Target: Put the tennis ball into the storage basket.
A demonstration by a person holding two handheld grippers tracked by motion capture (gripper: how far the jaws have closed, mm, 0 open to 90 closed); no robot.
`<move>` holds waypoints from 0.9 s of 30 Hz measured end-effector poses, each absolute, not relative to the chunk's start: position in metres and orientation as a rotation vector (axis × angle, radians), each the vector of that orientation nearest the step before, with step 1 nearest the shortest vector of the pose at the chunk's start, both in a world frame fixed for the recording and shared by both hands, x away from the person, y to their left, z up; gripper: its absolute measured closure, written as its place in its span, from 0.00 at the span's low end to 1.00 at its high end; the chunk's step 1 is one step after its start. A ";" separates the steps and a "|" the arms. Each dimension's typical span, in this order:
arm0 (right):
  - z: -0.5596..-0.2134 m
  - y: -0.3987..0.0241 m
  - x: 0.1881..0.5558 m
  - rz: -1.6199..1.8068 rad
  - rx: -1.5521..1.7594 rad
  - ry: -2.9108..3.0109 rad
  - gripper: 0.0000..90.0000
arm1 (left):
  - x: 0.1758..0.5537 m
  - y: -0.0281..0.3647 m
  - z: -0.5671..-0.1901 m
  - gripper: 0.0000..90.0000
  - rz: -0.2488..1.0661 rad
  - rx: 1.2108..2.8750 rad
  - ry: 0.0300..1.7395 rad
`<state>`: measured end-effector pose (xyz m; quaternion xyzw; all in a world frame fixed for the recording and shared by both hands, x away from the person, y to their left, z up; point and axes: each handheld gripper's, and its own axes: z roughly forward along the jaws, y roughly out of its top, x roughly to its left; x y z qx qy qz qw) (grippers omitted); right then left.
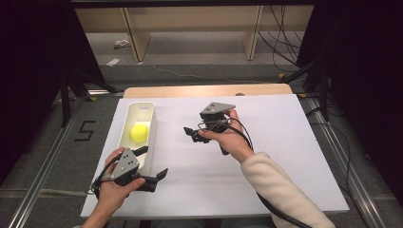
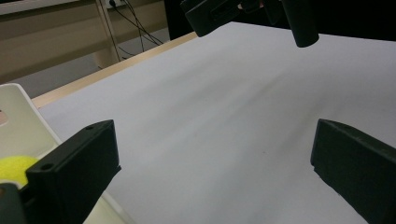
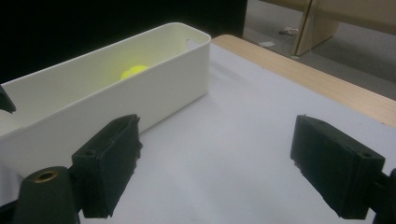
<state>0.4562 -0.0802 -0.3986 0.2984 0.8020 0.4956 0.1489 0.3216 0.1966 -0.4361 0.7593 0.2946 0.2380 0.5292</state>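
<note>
The left gripper (image 1: 154,163) is held with jaws spread wide and nothing between them, just beside the white bin (image 1: 148,110). The right gripper (image 1: 191,134) is likewise spread apart, unloaded. The yellow ball (image 1: 139,133) is seen inside the bin.

In the left gripper view the yellow ball (image 2: 14,168) sits half hidden behind the left claw's (image 2: 212,172) near jaw.

The box (image 3: 140,93) beside the left hand-held gripper (image 1: 152,164) looks like smooth, shiny white plastic. The ball (image 1: 139,133) inside looks fuzzy. The bench (image 1: 266,142) has a flat, dull white top and a wood edge.
</note>
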 end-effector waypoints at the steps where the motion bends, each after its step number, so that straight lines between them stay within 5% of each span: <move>1: -0.399 -0.081 0.456 1.424 0.860 2.306 0.18 | 0.322 0.197 -0.436 0.01 0.571 1.816 0.699; 27: -0.403 -0.118 0.446 1.403 0.918 2.270 0.18 | 0.322 0.197 -0.436 0.01 0.571 1.817 0.700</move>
